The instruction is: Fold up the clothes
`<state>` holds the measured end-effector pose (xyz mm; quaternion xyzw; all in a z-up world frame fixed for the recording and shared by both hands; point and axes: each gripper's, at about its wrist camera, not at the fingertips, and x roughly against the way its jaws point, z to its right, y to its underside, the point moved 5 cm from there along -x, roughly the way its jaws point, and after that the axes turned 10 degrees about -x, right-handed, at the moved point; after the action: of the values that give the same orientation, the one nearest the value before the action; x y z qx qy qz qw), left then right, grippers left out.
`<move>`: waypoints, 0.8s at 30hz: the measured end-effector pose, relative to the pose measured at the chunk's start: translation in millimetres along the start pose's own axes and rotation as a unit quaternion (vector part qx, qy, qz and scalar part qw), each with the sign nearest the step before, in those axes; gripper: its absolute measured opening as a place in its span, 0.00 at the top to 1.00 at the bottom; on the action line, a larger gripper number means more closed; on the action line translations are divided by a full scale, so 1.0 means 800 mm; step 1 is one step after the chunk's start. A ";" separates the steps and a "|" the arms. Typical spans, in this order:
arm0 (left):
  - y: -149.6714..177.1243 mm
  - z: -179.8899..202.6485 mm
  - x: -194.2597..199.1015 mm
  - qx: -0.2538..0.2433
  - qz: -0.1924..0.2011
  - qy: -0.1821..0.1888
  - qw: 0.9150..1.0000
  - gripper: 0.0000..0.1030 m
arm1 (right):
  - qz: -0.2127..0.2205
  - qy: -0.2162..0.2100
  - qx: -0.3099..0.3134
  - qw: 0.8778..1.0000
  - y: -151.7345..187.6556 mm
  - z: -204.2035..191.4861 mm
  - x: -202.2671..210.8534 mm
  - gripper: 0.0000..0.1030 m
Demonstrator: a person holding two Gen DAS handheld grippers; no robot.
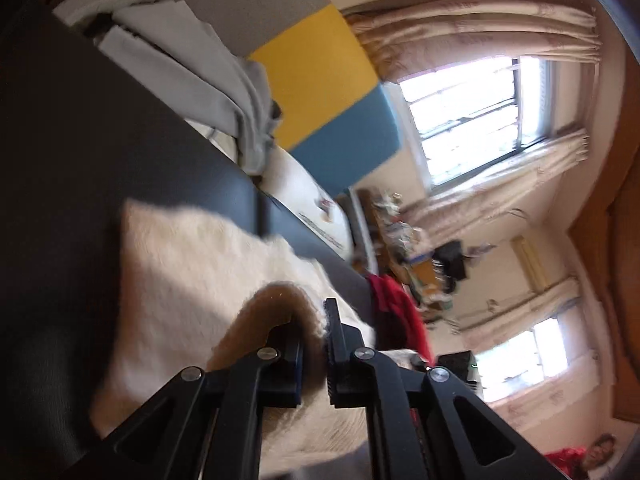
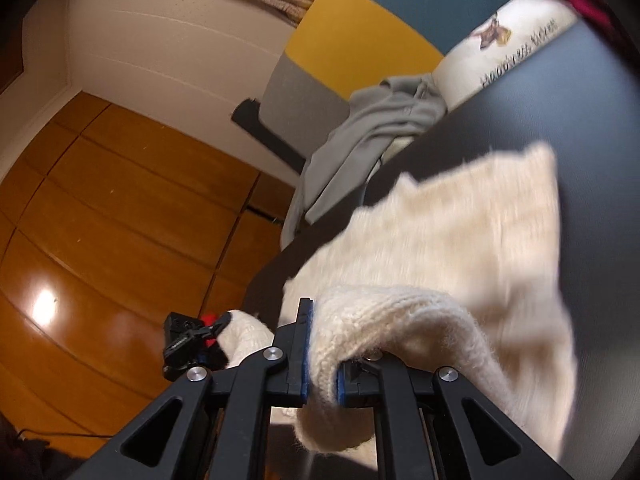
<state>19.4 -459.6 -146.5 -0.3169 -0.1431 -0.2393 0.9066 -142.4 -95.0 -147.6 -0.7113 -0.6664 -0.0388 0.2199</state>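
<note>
We've got the cream sweater (image 1: 192,280) pinched in both grippers right now. The left gripper (image 1: 314,344) has its jaws pressed together on a folded edge of the knit, which humps up just left of the fingertips. The right gripper (image 2: 322,344) is clamped on a thick ribbed edge the same way, with the knit draped over its right finger and hanging down between the jaws.

The rest of the sweater lies spread on the dark table (image 1: 80,140), stretching away from the grippers toward the far side. Both views are tilted and a bit blurry, so we can't tell which part of the sweater each edge belongs to.

At the far edge of the table there's a crumpled grey garment (image 2: 376,128), well apart from the sweater. Beyond that we see a white cushion (image 2: 500,40) with some print on it, and padded panels (image 1: 316,76) in grey, yellow and blue. In the right wrist view the other gripper shows off to the left, holding its bit of knit, with a wooden wardrobe (image 2: 120,208) behind it. Something red (image 1: 396,304) sits past the table's right end in the left wrist view.
</note>
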 end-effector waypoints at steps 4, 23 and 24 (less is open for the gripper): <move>-0.004 -0.069 -0.060 0.046 -0.048 -0.078 0.995 0.94 | -0.003 0.036 -0.063 0.997 -0.051 0.057 -0.037 0.89; 0.075 -0.027 0.050 0.020 -0.041 -0.058 0.997 0.83 | -0.023 0.008 -0.082 0.996 0.029 0.071 -0.010 0.42; 0.075 -0.024 0.050 0.012 -0.044 -0.064 0.997 0.82 | -0.025 0.005 -0.075 0.997 0.031 0.061 -0.010 0.35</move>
<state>87.0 -444.7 -174.5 -0.3136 -0.2174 -0.2565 0.8880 -131.3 -85.2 -201.1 -0.7090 -0.6780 -0.0972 0.1681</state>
